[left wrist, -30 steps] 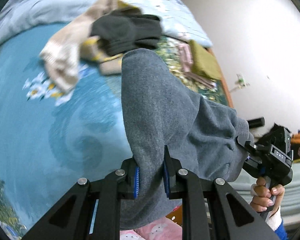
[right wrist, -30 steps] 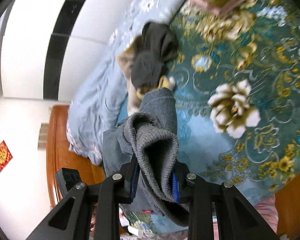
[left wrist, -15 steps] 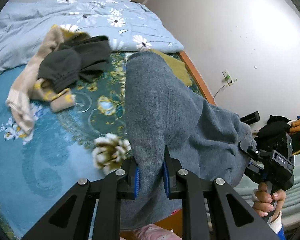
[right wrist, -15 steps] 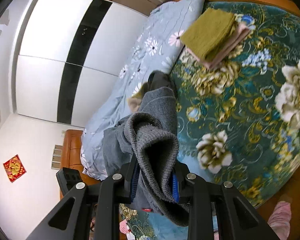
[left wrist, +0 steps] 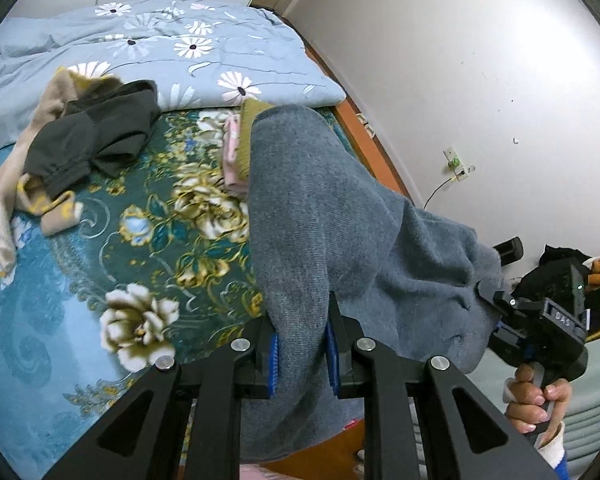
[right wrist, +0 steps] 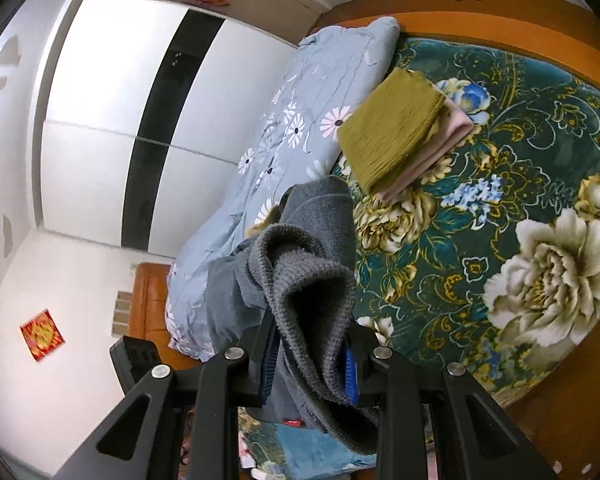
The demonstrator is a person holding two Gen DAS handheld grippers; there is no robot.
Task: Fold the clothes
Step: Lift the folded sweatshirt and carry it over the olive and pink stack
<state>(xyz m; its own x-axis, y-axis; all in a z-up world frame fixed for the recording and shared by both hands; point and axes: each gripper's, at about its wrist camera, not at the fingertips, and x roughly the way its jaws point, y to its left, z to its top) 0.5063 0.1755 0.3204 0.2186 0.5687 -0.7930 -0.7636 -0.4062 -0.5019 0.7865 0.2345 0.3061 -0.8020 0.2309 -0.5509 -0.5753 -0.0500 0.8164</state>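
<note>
A grey knit sweater (left wrist: pixel 340 232) hangs in the air above the bed, stretched between both grippers. My left gripper (left wrist: pixel 300 354) is shut on one part of it. My right gripper (right wrist: pixel 310 364) is shut on a bunched ribbed edge of the same sweater (right wrist: pixel 312 280); it also shows at the right of the left wrist view (left wrist: pixel 496 316), held by a hand. A loose heap of a dark grey garment (left wrist: pixel 96 136) over a beige one (left wrist: pixel 4 184) lies on the bed at the left.
A folded stack, olive piece (right wrist: pixel 392 128) on pink (right wrist: pixel 444 148), lies on the floral teal bedspread (right wrist: pixel 500 208) by the light blue quilt (left wrist: pixel 172 48). The bed's wooden edge (left wrist: pixel 364 148) and a white wall are to the right. A wardrobe (right wrist: pixel 140 112) stands beyond the bed.
Both grippers have lifted and swung with the sweater still held, so the views now look further across the bed towards the quilt and folded stack. The grips have not changed.
</note>
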